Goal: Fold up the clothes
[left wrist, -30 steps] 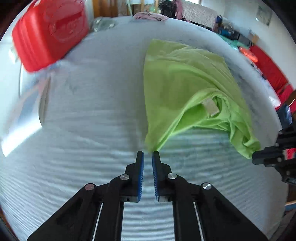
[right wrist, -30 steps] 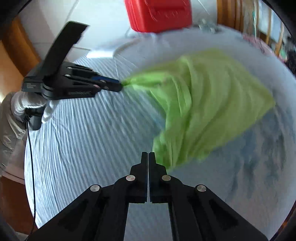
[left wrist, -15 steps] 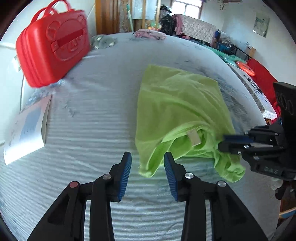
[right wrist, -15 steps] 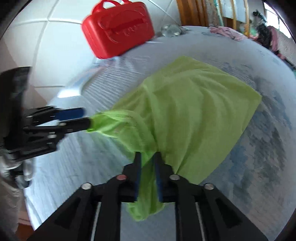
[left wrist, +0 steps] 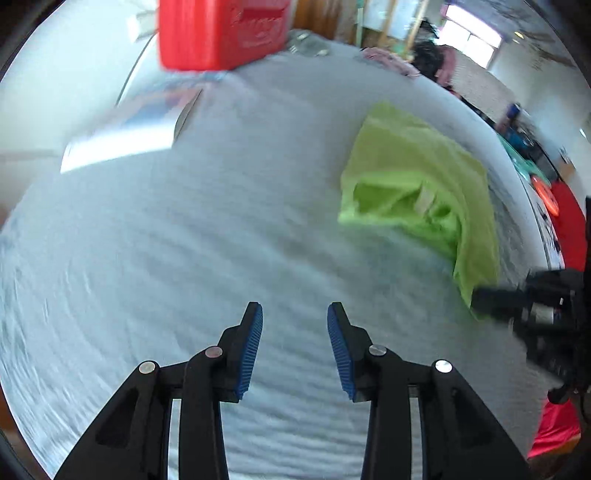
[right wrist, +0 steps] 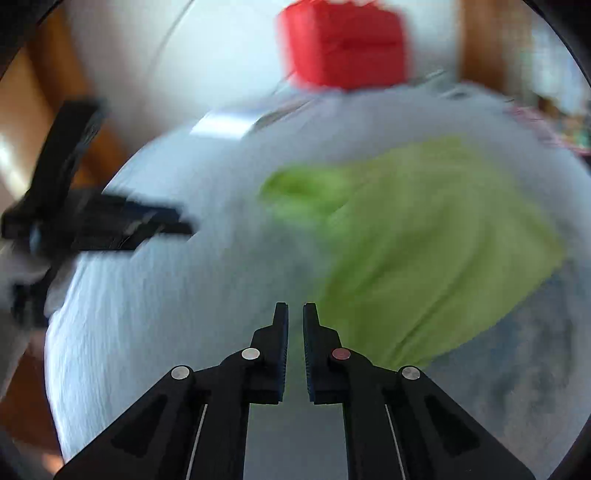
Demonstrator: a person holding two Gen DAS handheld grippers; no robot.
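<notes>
A lime green shirt point(left wrist: 417, 181) lies folded over on the white striped bedsheet point(left wrist: 184, 240), its collar tag showing. My left gripper point(left wrist: 294, 317) is open and empty, well back and left of the shirt. In the right wrist view the shirt point(right wrist: 436, 240) lies ahead and to the right, blurred by motion. My right gripper point(right wrist: 295, 314) has its jaws a narrow gap apart with nothing between them, just left of the shirt's near edge. In the left wrist view the right gripper point(left wrist: 480, 295) sits at the shirt's near corner. The left gripper point(right wrist: 177, 225) shows at left in the right wrist view.
A red plastic case point(left wrist: 221, 29) stands at the far left edge of the bed, also in the right wrist view point(right wrist: 343, 44). A white sheet of paper point(left wrist: 122, 144) lies near it. Pink clothing point(left wrist: 388, 62) lies at the far end. Red items point(left wrist: 569, 221) sit beyond the right edge.
Both grippers have let go of the shirt. My left gripper opened wide and drew back to the left. My right gripper opened slightly and pulled off the shirt's near edge.
</notes>
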